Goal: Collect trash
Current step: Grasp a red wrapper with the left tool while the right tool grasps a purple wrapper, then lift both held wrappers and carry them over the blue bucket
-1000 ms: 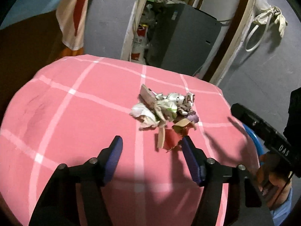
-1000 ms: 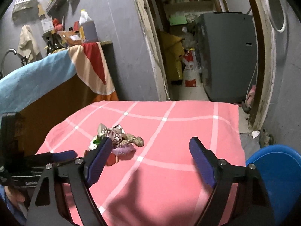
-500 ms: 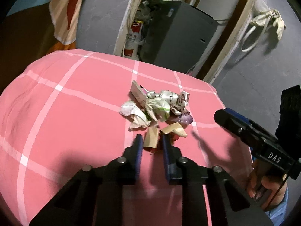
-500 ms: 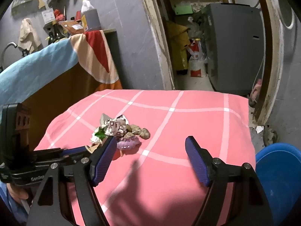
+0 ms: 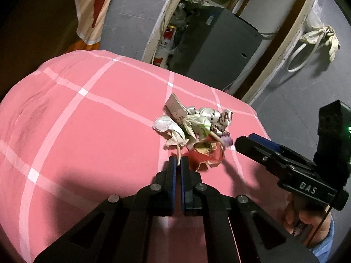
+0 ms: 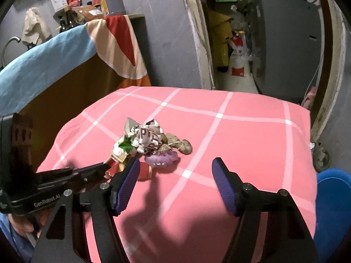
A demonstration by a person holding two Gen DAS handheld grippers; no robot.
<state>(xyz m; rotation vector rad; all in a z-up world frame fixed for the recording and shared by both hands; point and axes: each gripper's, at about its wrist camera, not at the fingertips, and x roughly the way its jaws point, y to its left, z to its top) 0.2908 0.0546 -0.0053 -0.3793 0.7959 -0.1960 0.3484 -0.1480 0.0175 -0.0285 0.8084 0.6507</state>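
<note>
A pile of crumpled trash (image 5: 193,129) lies on the pink checked tablecloth (image 5: 87,118): white paper, printed wrappers, a purple scrap and a red wrapper (image 5: 205,155). My left gripper (image 5: 178,161) is shut on the thin tan edge of the red wrapper at the pile's near side. In the right wrist view the pile (image 6: 147,140) sits ahead and left. My right gripper (image 6: 175,168) is open and empty above the cloth, right of the pile; its left finger is beside the red wrapper (image 6: 143,171).
A blue bin (image 6: 333,199) stands on the floor past the table's right edge. A striped cloth (image 6: 116,43) hangs over a counter at the back left. A doorway with a grey appliance (image 5: 215,43) lies beyond the table.
My left gripper closed from wide open onto the red wrapper's edge and the wrapper has shifted. My right gripper moved closer to the pile and stayed open.
</note>
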